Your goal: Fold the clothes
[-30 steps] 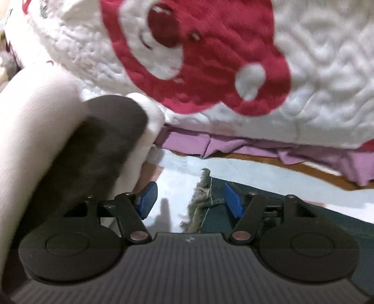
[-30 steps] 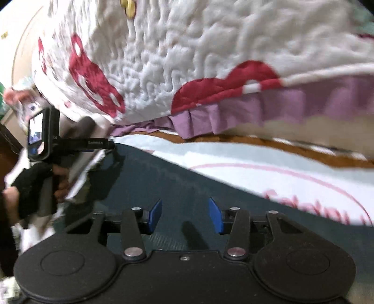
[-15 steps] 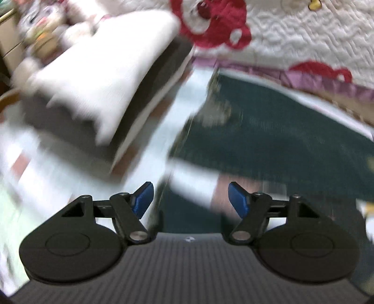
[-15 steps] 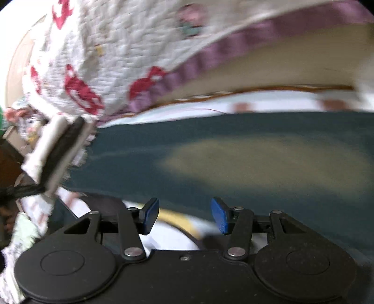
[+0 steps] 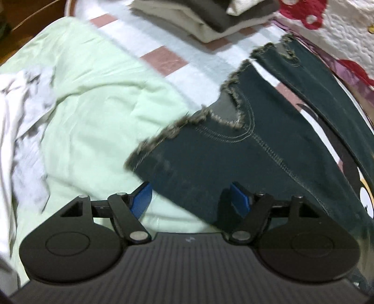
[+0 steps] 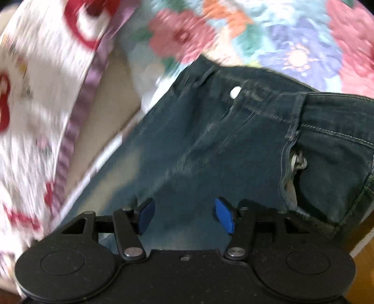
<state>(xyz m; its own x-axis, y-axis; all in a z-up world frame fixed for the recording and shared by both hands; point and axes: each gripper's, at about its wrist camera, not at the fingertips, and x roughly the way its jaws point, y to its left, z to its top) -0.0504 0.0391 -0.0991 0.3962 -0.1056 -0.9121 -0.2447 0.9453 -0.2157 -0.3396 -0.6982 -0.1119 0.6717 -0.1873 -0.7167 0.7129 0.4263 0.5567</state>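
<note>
Around the jeans (image 5: 233, 149) lay a checked bedsheet (image 5: 182, 60), a red-and-white quilt (image 6: 35, 93), a floral cover (image 6: 280, 35), a pale green garment (image 5: 93, 98) and a folded stack (image 5: 210, 21). Dark blue, the jeans had frayed hems (image 5: 229, 93) overlapping the green garment, and a white-buttoned waistband (image 6: 236, 92). Both claws were apart and empty: the left claw (image 5: 190, 201) just above one leg near its hem, the right claw (image 6: 183, 215) over the faded thigh below the waistband.

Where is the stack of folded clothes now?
In the left wrist view, the stack of folded clothes lies at the top centre, beyond the frayed hems of the jeans.
</note>
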